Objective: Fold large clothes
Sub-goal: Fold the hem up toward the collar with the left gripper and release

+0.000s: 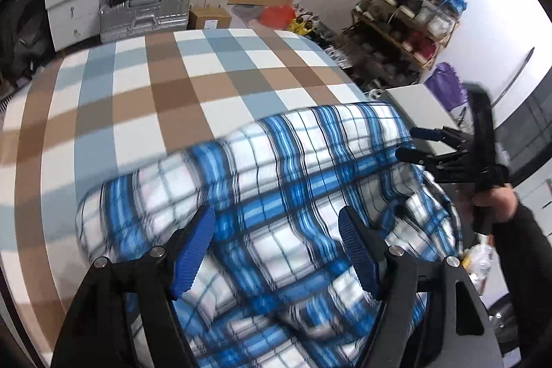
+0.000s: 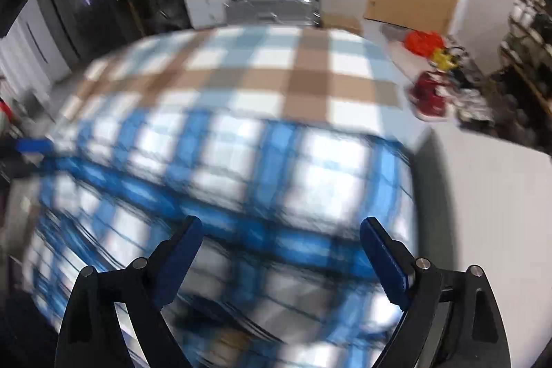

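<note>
shirt (image 1: 276,195), blue and white plaid, lies bunched on the near part of a checked cloth (image 1: 155,92) in the left wrist view, where the left gripper (image 1: 276,244) hangs over it with jaws apart, nothing between the pads. right gripper (image 1: 414,143) shows beyond, held by a hand (image 1: 493,202). right wrist view, blurred: right gripper (image 2: 281,254) gapes wide above the shirt (image 2: 258,161), empty; cloth (image 2: 276,68) runs behind.

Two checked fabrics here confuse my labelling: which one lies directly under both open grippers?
The blue-and-white plaid garment, with thin dark lines. The brown, pale-blue and white checked cover lies flat beneath and beyond it.
</note>
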Tool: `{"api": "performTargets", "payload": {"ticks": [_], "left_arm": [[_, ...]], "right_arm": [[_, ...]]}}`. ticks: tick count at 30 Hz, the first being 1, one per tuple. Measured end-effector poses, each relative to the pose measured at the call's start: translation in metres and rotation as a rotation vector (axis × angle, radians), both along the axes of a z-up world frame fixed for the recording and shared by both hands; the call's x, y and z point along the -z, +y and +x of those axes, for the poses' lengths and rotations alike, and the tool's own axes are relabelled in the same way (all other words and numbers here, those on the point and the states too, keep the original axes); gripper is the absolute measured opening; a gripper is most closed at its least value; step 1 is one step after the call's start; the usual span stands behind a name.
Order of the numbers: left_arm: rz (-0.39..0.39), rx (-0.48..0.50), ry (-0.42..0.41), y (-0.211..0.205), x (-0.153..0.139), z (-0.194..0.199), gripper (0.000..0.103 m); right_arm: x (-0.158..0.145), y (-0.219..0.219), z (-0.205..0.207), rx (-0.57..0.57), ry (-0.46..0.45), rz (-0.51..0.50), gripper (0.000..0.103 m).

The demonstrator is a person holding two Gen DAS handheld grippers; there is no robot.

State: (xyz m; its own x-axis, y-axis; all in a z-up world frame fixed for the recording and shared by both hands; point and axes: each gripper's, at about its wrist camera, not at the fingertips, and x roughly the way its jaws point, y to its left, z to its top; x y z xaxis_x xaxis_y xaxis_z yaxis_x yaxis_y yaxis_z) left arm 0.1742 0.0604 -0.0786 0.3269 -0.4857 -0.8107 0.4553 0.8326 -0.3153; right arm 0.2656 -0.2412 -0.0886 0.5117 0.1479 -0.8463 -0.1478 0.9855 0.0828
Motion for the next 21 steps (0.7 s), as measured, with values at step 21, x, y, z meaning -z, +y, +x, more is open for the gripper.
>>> {"api": "performTargets", "payload": {"ticks": [21], "left_arm": [[0.214,-0.054,0.139,0.009,0.071,0.115,0.069]], "right_arm": [[0.065,0.023,0.140,-0.081,0.076,-0.217,0.103]]}}
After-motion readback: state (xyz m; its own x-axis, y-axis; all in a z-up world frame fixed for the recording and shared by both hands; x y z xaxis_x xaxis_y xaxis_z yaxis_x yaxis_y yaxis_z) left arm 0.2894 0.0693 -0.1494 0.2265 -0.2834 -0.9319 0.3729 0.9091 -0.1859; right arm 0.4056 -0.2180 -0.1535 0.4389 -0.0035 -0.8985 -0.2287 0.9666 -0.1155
